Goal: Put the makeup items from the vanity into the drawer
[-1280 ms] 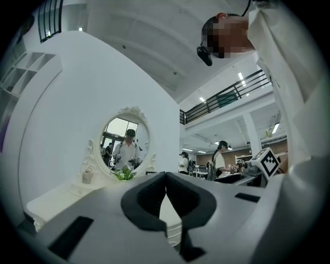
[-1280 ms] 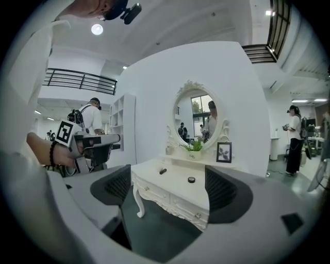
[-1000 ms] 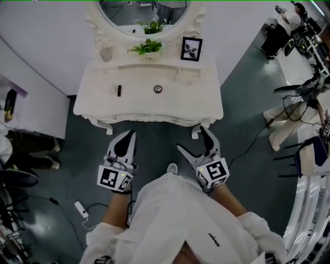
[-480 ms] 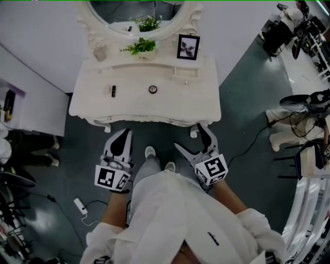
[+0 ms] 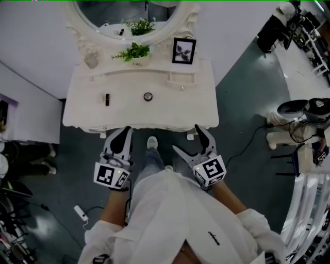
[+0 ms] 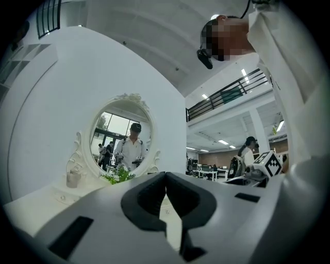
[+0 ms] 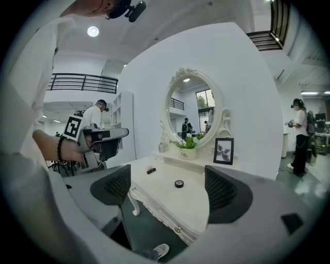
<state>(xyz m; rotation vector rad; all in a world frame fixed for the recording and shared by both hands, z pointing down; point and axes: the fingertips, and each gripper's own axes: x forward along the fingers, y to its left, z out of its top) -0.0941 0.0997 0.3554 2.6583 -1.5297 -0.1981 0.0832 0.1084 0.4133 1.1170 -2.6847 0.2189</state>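
Observation:
A white vanity [image 5: 82,111] stands ahead of me, its front drawer closed. On its top lie a small dark lipstick tube [image 5: 107,99] and a round black compact [image 5: 148,96]. My left gripper [image 5: 124,132] hangs just before the vanity's front edge at the left, shut and empty, its pads touching in the left gripper view [image 6: 165,180]. My right gripper [image 5: 186,139] is at the front right, open and empty. In the right gripper view, the compact [image 7: 179,183] and the tube [image 7: 151,170] show between its spread jaws [image 7: 170,188].
At the vanity's back stand an oval mirror [image 5: 124,15], a glass jar [image 5: 91,58], a potted plant [image 5: 135,53] and a framed picture [image 5: 183,51]. My shoe [image 5: 151,143] is near the vanity's foot. A power strip [image 5: 80,211] lies on the floor at left; furniture and cables [image 5: 304,118] crowd the right.
I have stepped closer to the vanity. Both grippers now sit right at its front edge; their states are unchanged.

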